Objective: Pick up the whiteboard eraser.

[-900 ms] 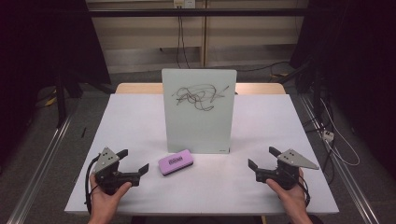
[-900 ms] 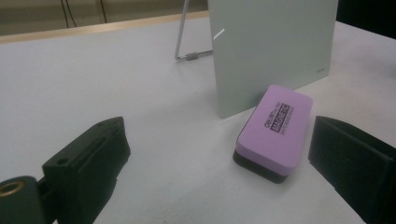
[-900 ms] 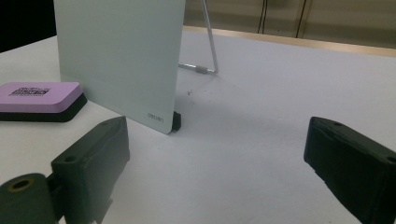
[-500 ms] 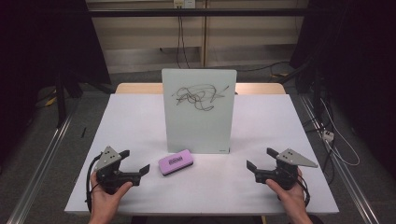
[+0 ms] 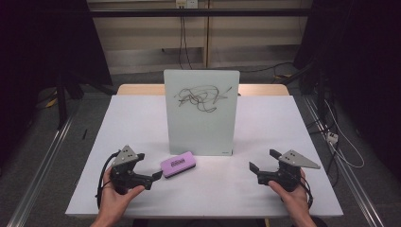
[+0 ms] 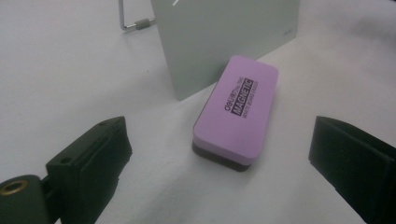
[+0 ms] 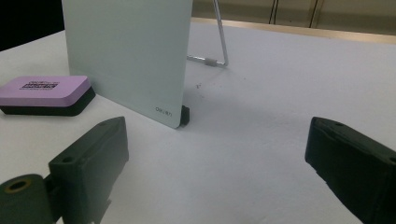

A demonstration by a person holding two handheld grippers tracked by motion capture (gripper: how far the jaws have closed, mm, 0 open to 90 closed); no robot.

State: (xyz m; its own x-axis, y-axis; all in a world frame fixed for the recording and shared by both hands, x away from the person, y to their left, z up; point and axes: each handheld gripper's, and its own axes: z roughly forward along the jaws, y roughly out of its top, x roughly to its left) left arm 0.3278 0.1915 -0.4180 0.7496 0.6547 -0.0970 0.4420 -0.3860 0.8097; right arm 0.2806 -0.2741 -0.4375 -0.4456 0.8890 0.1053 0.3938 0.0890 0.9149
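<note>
Just beside eraser [image 5: 178, 164]: left tongs [image 5: 154, 176] agape, empty.

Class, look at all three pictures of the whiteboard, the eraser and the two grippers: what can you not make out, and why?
- Small print above "MAGNETIC" on the purple eraser: too blurred in the left gripper view.
- Scribble on the whiteboard: cut off by the top edge in both gripper views.
- The board's wire stand: its top is cut off in the right gripper view.
- Eraser's dark underside: hidden against the table.
</note>
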